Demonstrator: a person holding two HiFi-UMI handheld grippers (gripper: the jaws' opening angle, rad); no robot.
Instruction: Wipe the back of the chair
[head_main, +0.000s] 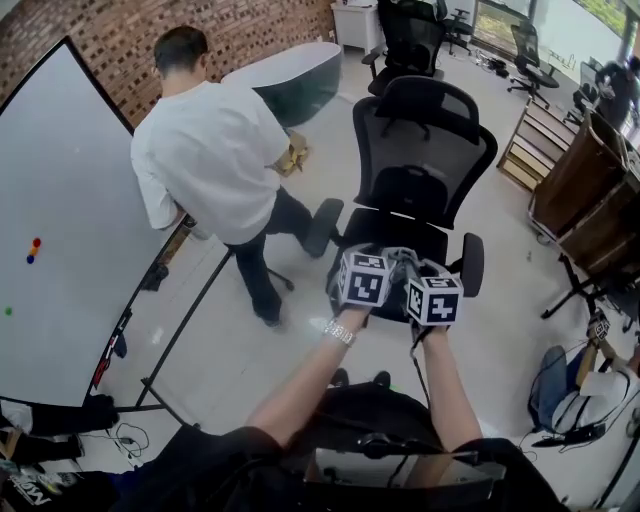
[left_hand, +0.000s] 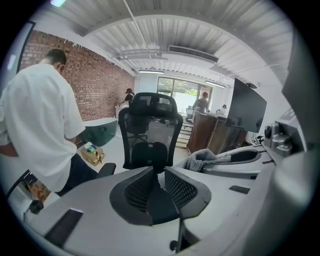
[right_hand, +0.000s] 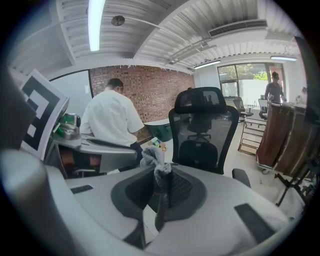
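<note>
A black mesh office chair stands in front of me, its back (head_main: 425, 150) facing me over the seat (head_main: 400, 235). In the head view both grippers are held side by side just before the seat's front edge. My right gripper (right_hand: 159, 175) is shut on a grey cloth (right_hand: 156, 162), which sticks up from its jaws. The cloth (left_hand: 202, 159) also shows in the left gripper view, off to the right. My left gripper (left_hand: 159, 181) is open, with nothing between its jaws, and points at the chair back (left_hand: 150, 135). Neither gripper nor the cloth touches the chair.
A person in a white shirt (head_main: 215, 170) bends over just left of the chair, beside a whiteboard (head_main: 60, 220). Wooden cabinets (head_main: 590, 190) stand at the right, more office chairs (head_main: 415, 40) and a dark green tub (head_main: 295, 80) behind. Cables and a bag (head_main: 575, 395) lie at the lower right.
</note>
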